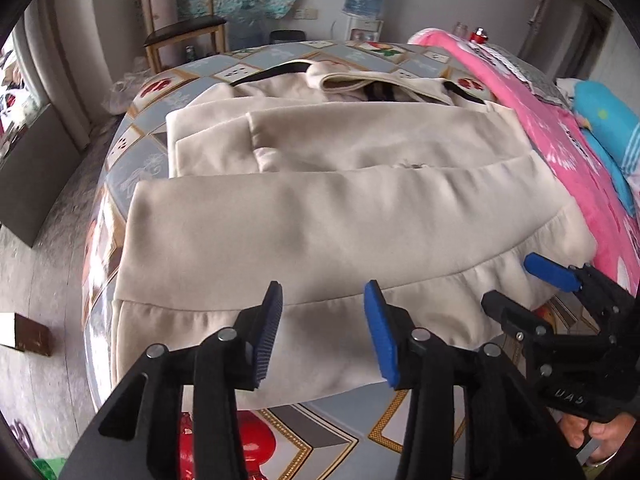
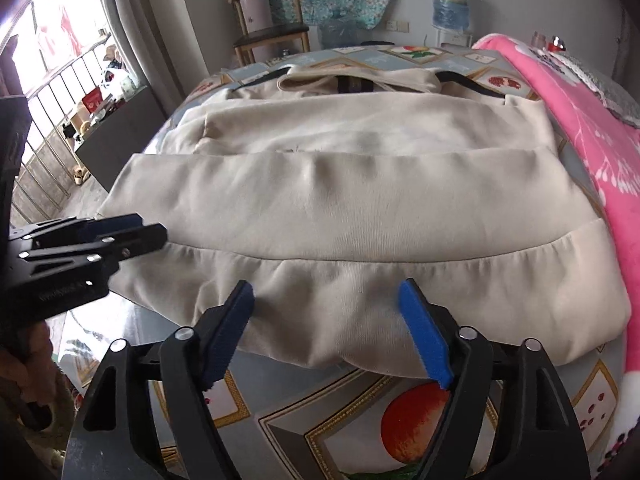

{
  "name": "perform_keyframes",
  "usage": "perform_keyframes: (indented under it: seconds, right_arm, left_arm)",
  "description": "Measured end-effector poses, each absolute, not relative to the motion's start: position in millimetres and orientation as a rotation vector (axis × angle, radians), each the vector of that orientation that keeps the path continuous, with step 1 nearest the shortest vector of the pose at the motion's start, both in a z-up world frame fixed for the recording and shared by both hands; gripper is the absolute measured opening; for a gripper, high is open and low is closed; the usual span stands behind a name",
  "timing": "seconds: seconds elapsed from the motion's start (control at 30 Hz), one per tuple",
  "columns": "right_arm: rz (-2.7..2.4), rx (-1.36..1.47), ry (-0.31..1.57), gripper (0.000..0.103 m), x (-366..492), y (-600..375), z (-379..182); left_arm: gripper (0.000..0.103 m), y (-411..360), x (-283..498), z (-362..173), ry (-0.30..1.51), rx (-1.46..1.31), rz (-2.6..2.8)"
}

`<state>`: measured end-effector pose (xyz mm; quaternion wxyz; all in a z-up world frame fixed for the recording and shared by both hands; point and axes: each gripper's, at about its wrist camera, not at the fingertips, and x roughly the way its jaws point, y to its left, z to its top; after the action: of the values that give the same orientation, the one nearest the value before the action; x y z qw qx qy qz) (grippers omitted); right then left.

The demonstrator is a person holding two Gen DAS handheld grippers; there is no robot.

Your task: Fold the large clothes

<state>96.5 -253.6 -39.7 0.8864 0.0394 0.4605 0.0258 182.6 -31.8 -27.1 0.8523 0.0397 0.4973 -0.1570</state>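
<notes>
A large cream garment [image 1: 320, 216] lies flat on the patterned table [image 1: 320, 420], sleeves folded across its body, collar at the far end. It also shows in the right wrist view [image 2: 360, 208]. My left gripper [image 1: 322, 332] is open, hovering just above the gathered near hem, holding nothing. My right gripper [image 2: 332, 332] is open over the same hem, further right, empty. The right gripper shows in the left wrist view [image 1: 516, 284], jaws apart. The left gripper shows in the right wrist view [image 2: 136, 228] at the hem's left corner.
A pink blanket [image 1: 560, 140] and a blue pillow [image 1: 608, 128] lie along the table's right side. A wooden chair [image 1: 180, 20] and a water dispenser [image 1: 364, 4] stand by the far wall. A dark cabinet [image 2: 116, 136] and a railing stand at left.
</notes>
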Motion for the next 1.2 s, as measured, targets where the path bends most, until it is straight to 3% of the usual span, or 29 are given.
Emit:
perform_keyframes:
  seconds: [0.33, 0.53, 0.93, 1.2]
  right_arm:
    - [0.058, 0.113, 0.929, 0.083, 87.7, -249.6, -20.2]
    - [0.003, 0.014, 1.002, 0.085, 98.1, -231.4, -51.9]
    - [-0.088, 0.035, 0.917, 0.085, 87.1, -262.7, -6.4]
    - [-0.264, 0.068, 0.987, 0.086, 88.5, -317.2, -37.8]
  left_arm:
    - [0.062, -32.8, 180.1, -39.3, 1.064, 0.121, -0.288]
    - [0.065, -34.5, 182.2, -42.4, 1.062, 0.127, -0.292]
    - [0.069, -38.2, 182.6, -43.0, 1.059, 0.139, -0.294]
    - [0.07, -39.3, 183.7, -43.6, 1.059, 0.145, -0.286]
